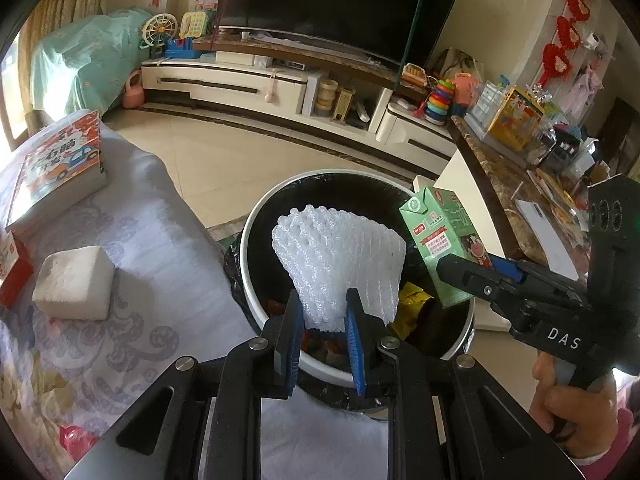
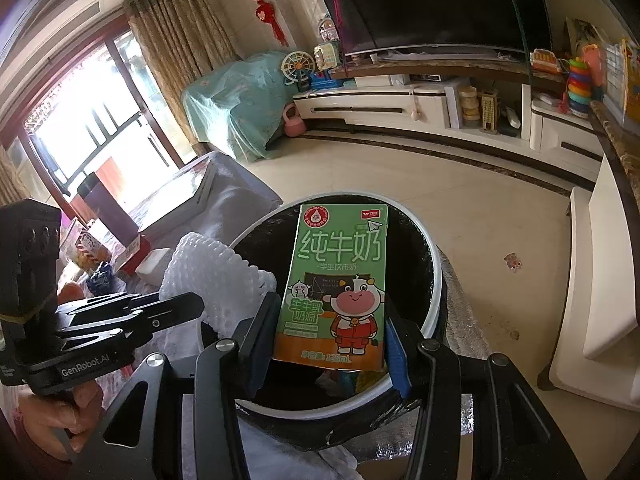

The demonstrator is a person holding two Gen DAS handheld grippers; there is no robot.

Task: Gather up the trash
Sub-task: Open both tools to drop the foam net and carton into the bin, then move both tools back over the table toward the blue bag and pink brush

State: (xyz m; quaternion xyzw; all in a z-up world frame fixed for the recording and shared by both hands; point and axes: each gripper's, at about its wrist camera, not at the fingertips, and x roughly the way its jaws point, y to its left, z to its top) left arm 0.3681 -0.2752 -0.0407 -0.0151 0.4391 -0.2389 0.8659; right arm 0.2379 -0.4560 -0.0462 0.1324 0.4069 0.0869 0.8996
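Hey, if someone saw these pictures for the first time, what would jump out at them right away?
The green milk carton with its cartoon cow, clamped in the right gripper over the open trash bin. Beside it, the left gripper pinches a white foam net sleeve above the same bin. Left of the bin, a white foam block sits on the patterned cloth.

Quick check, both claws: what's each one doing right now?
Left claw: closed on the white foam net, over the trash bin.
Right claw: closed on the green milk carton, over the same bin.
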